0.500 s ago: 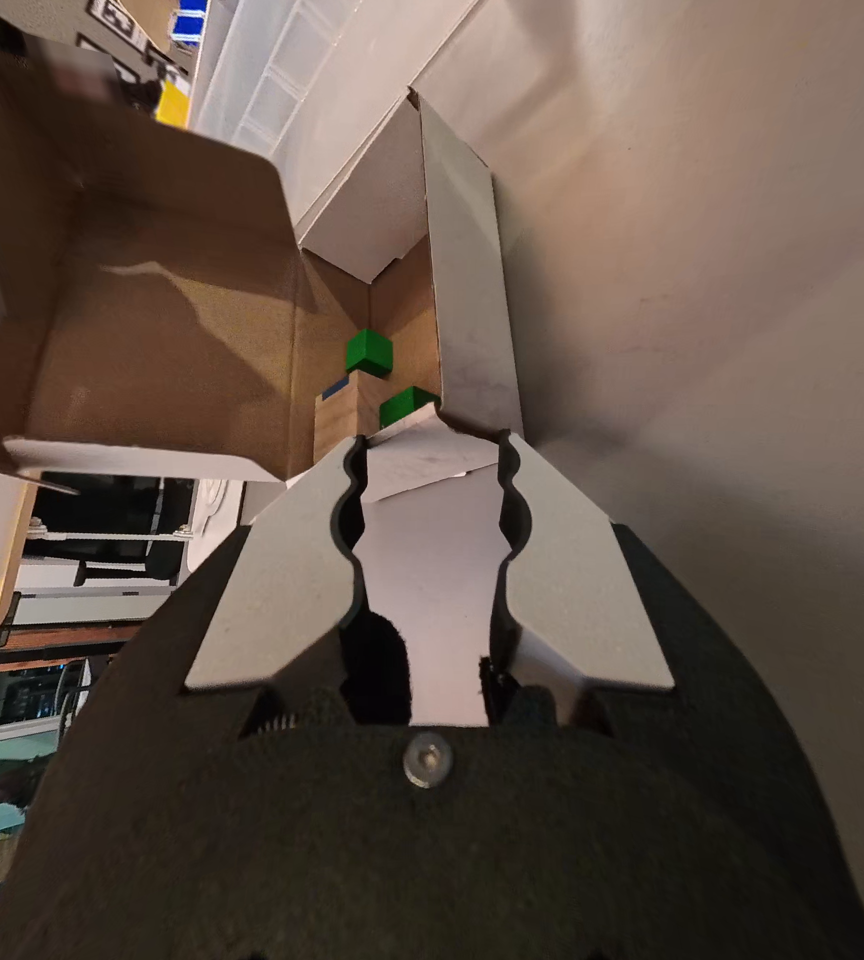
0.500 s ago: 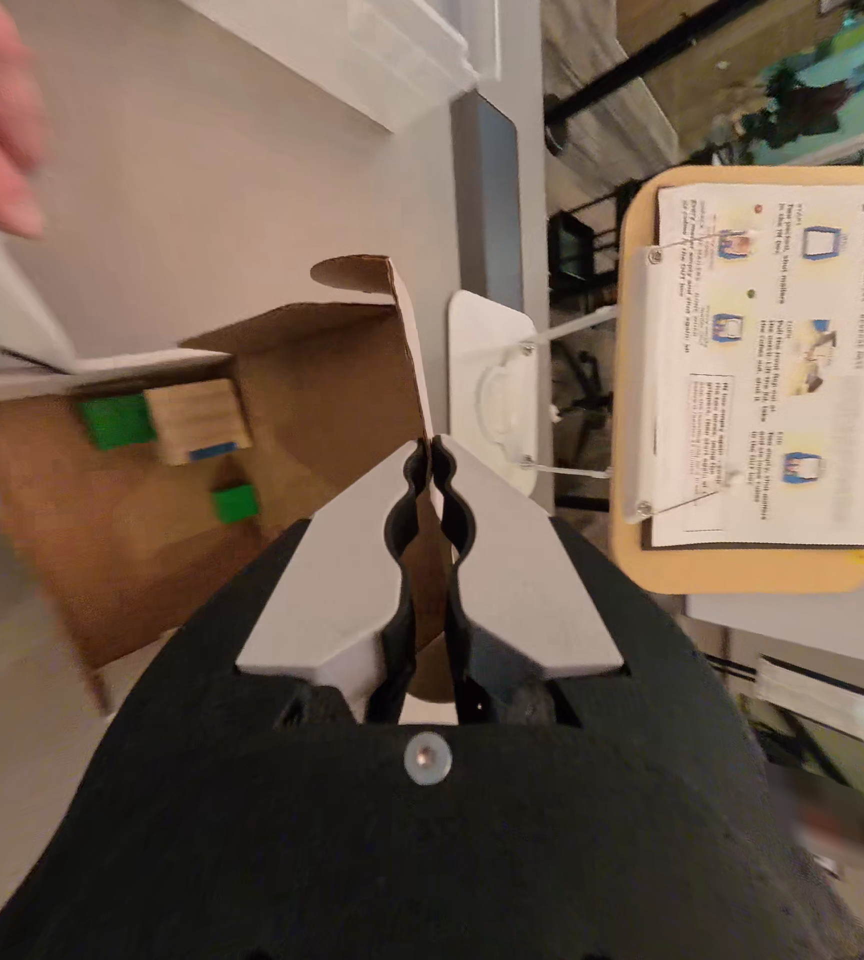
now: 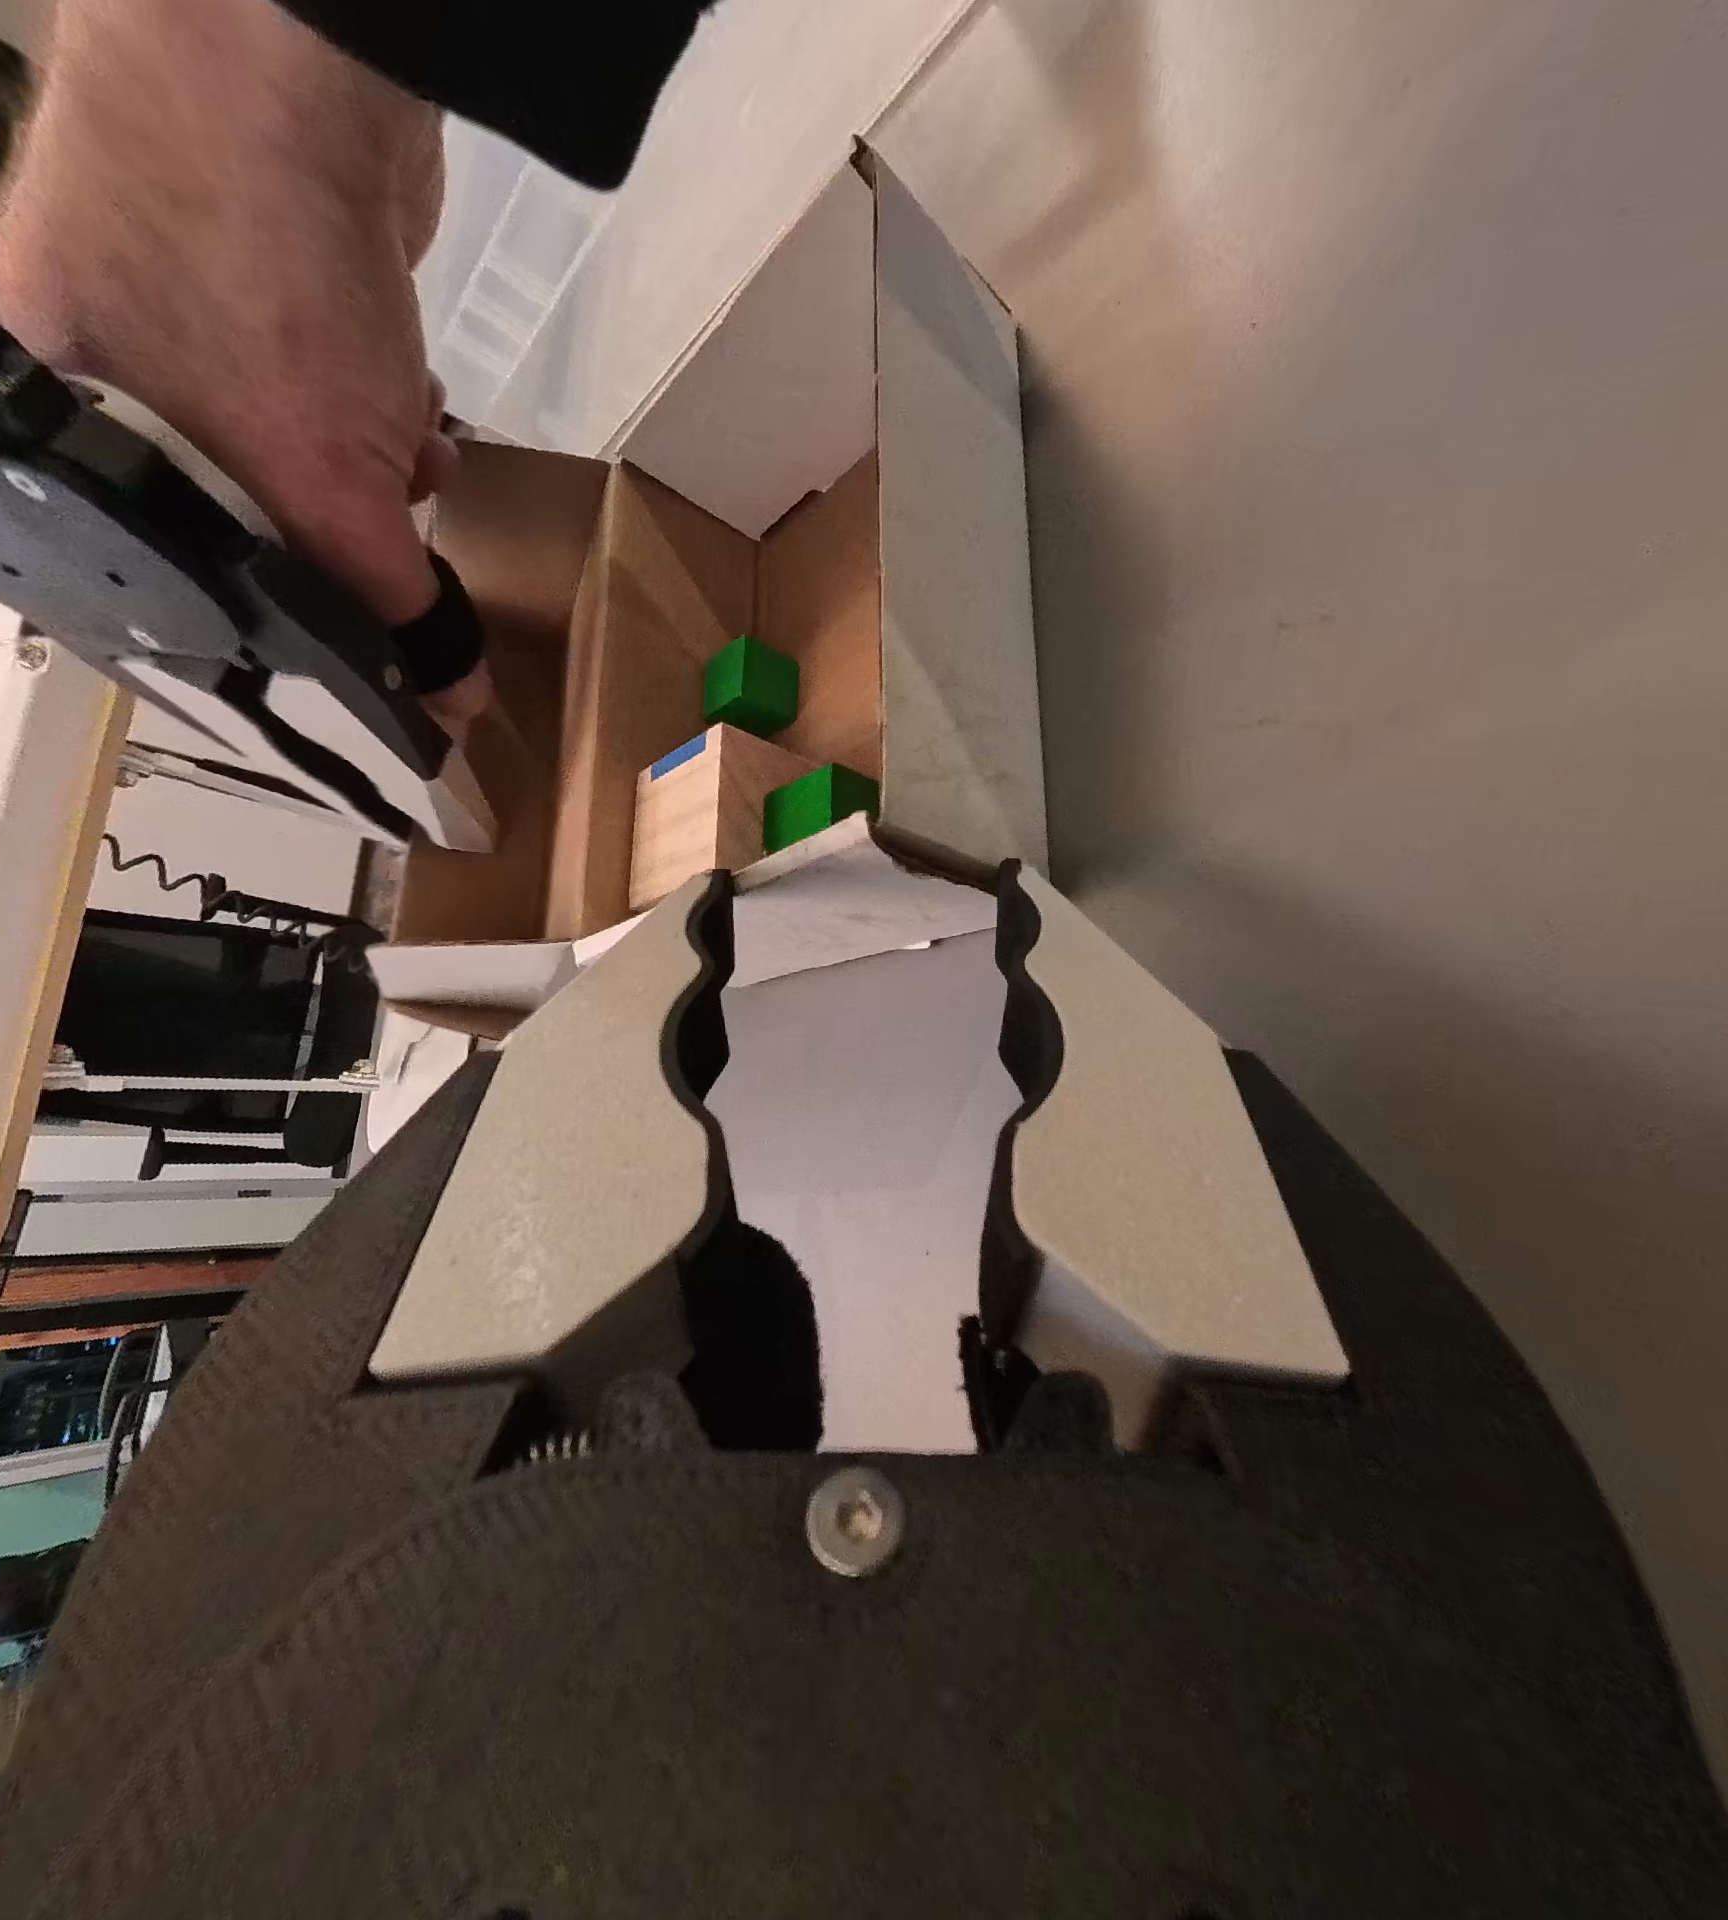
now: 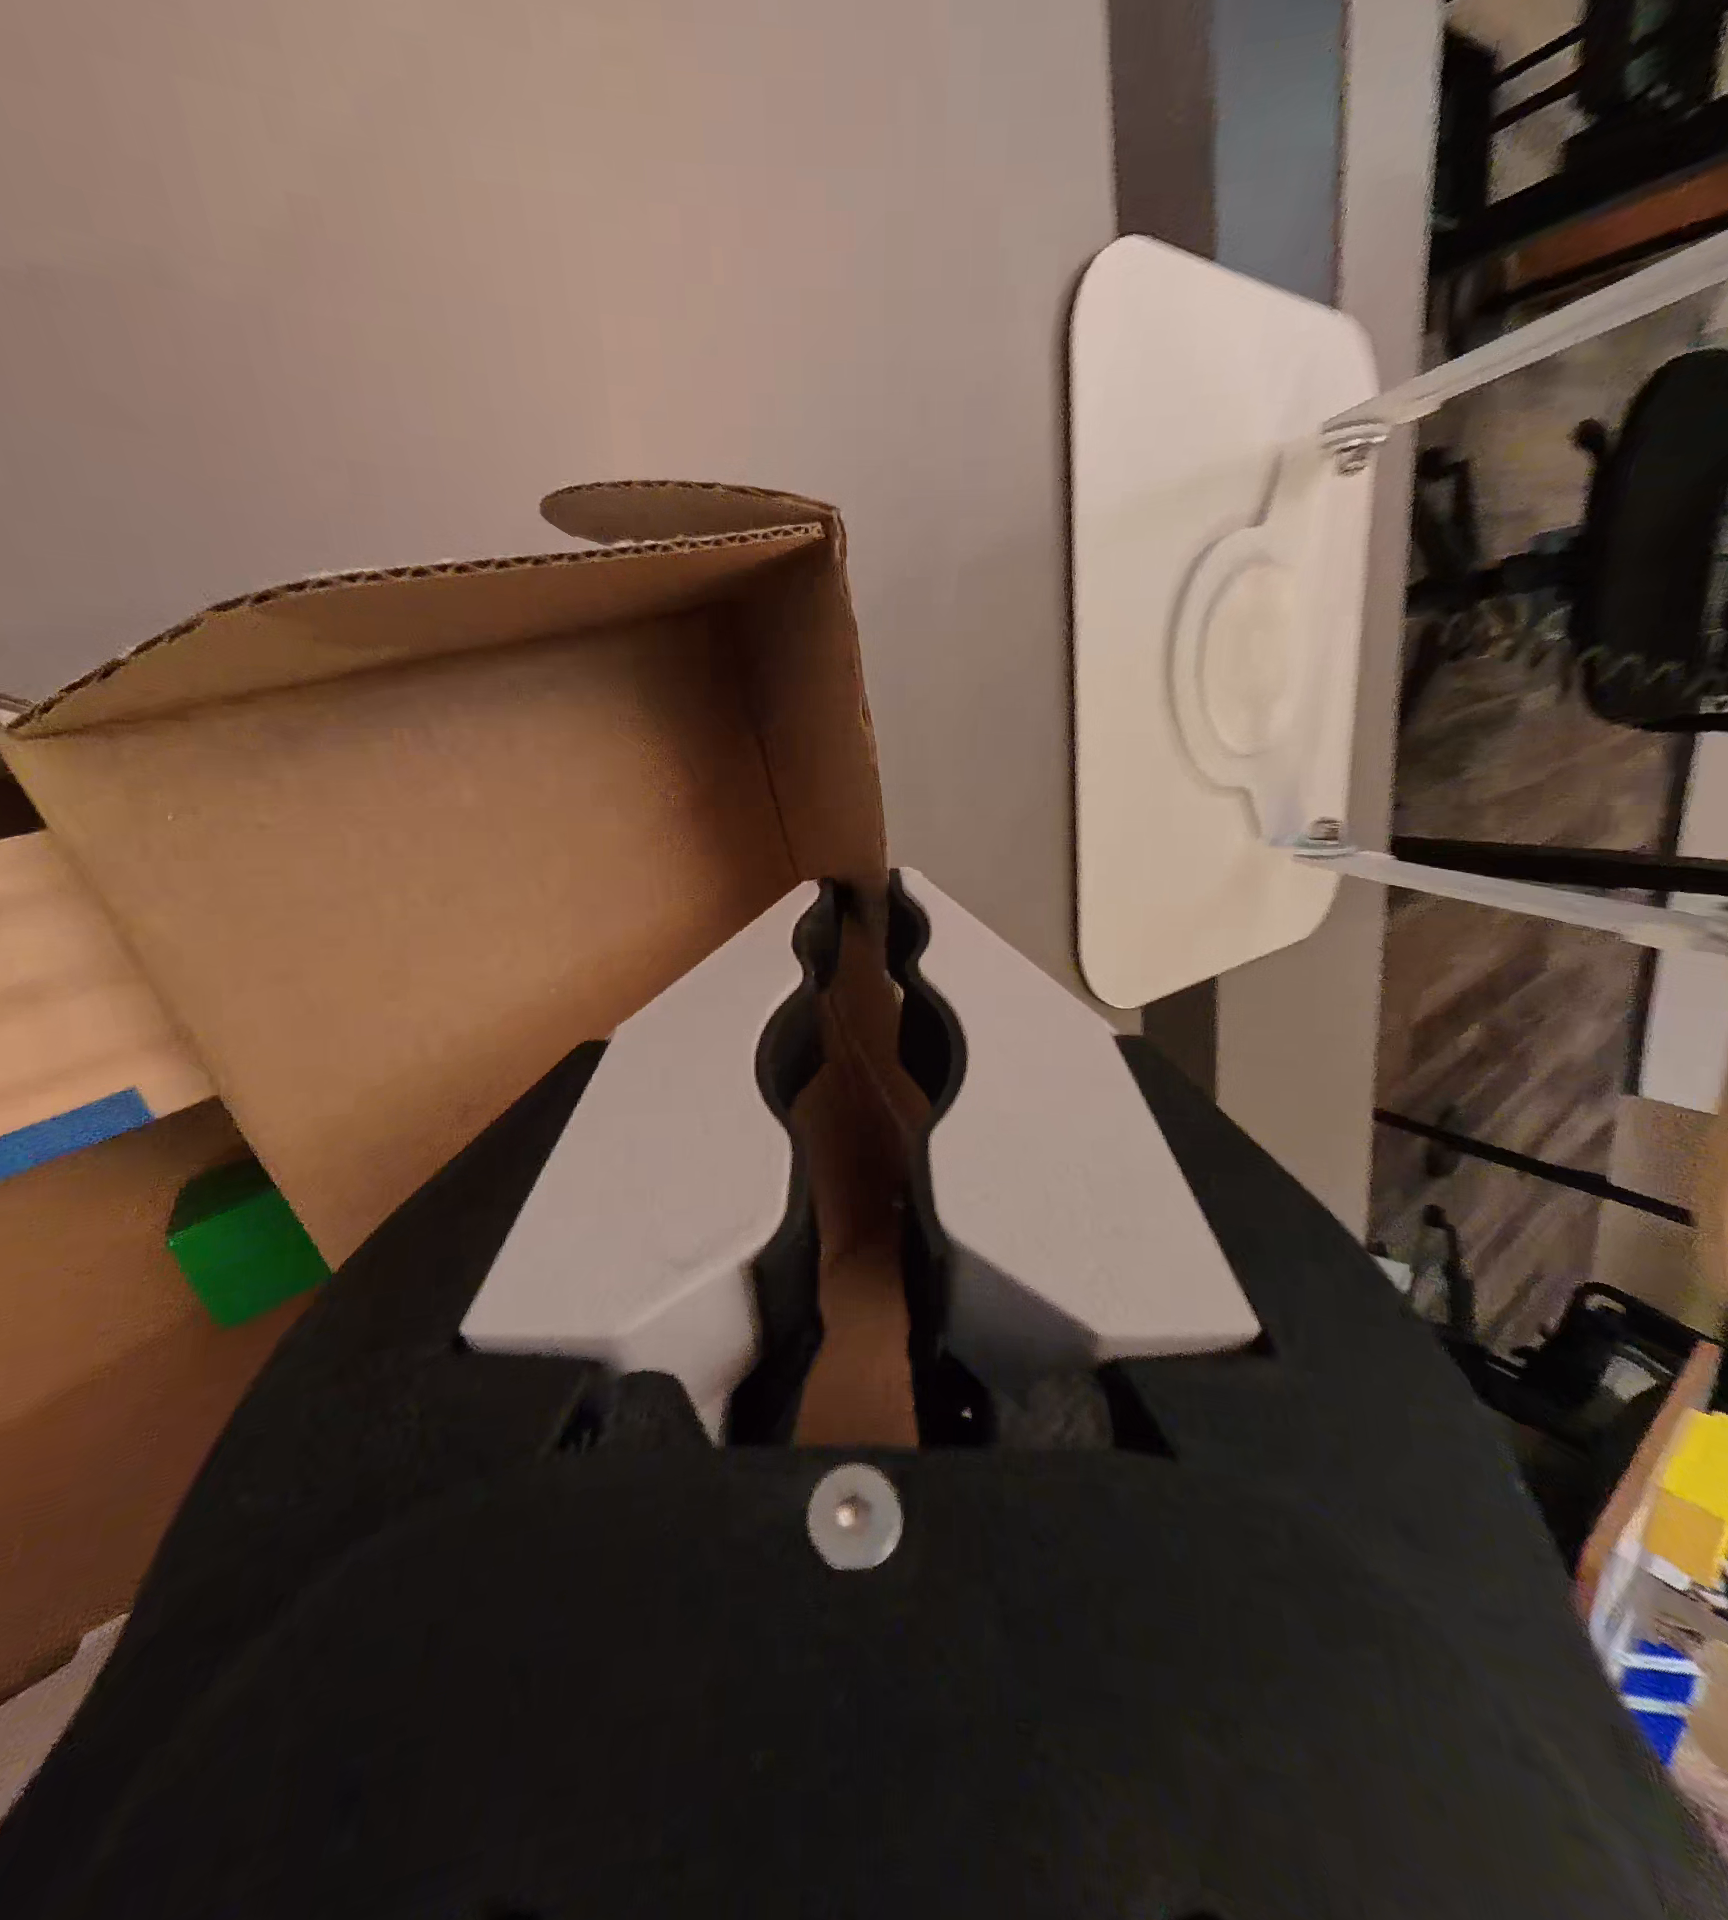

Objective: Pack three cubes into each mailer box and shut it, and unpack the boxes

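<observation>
On the grey table (image 3: 1411, 520), the mailer box (image 3: 953, 582) sits with its lid swung further over the tray than it was half a second ago; in the left wrist view the lid's brown inside no longer spreads wide to the side, and the person's hand (image 3: 216, 291) with the right gripper (image 3: 455, 821) has come in close at the box's near side. From the right wrist view the lid panel (image 4: 444, 831) now rises steeply ahead, its side flap (image 4: 839, 727) standing edge-on, and the right gripper (image 4: 858, 904) is pressed together on that flap's cardboard, pinching it as before. The left gripper (image 3: 865, 904) is spread, its fingers (image 3: 611, 1122) resting either side of the white front wall and its bent tab, not squeezing anything I can make out. Inside the tray lie three cubes: a larger wooden cube (image 3: 704, 821) with a blue face, and two small green cubes (image 3: 751, 681), one beyond it and one just beside it against the white wall. With all three already in, I judge the packing done for this box and the closing under way; the lid's flaps must yet be tucked inside the walls.
</observation>
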